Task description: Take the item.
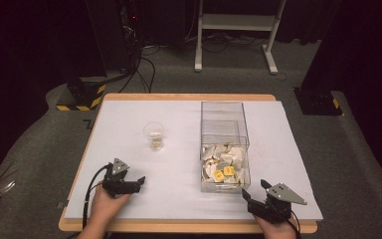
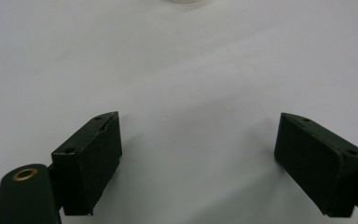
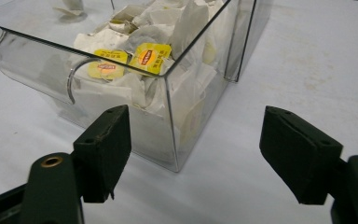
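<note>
A clear plastic box (image 1: 223,119) stands right of the table's middle, with its drawer (image 1: 242,174) pulled out toward me. The drawer holds several white tea bags (image 3: 140,28) with yellow tags (image 3: 151,56). A clear cup (image 1: 154,135) with something pale at its bottom stands left of the box. My right gripper (image 1: 253,189) sits near the front edge just in front of the drawer's right corner, jaws open and apart from the drawer wall (image 3: 121,100). My left gripper (image 1: 138,183) rests at the front left, open over the bare white mat (image 2: 191,70).
The white mat (image 1: 179,194) covers a wooden table (image 1: 189,227). On the floor beyond are a white frame's legs (image 1: 198,64), cables (image 1: 144,69), and black-and-yellow bases (image 1: 79,97) at the left and right (image 1: 318,102).
</note>
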{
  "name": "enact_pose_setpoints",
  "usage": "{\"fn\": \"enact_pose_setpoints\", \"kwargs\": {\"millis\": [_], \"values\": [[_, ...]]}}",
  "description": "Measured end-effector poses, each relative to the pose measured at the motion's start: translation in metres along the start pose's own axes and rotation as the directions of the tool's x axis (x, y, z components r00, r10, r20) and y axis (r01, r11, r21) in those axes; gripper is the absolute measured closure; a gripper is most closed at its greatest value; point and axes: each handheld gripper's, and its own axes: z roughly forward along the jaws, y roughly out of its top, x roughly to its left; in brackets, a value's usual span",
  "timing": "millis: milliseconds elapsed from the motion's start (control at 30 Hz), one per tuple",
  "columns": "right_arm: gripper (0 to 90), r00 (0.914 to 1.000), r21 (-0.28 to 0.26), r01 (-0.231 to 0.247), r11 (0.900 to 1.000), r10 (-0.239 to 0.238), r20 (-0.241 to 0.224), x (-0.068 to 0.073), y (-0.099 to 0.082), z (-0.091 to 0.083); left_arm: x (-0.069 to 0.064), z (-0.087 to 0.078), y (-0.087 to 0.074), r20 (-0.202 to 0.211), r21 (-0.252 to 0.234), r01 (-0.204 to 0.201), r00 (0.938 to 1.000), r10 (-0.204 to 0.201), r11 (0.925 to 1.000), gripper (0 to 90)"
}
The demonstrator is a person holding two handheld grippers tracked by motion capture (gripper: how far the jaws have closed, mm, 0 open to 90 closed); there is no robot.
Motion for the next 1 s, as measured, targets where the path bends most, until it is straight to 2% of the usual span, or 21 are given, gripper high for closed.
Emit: {"fn": "enact_pose_setpoints", "kwargs": {"millis": [800, 1000], "values": [[17.0, 0.9994, -0.001, 0.025, 0.9997, -0.025, -0.023, 0.008, 0.007, 0.016, -0.001, -0.001, -0.002, -0.003, -0.016, -0.011, 0.9999, 0.011, 0.9998, 18.0], [15.5, 0.9998, -0.008, 0.017, 0.9998, -0.017, -0.007, 0.008, 0.008, 0.018, -0.002, -0.001, -0.002, -0.006, -0.016, -0.014, 0.9999, 0.014, 0.9998, 18.2]]}}
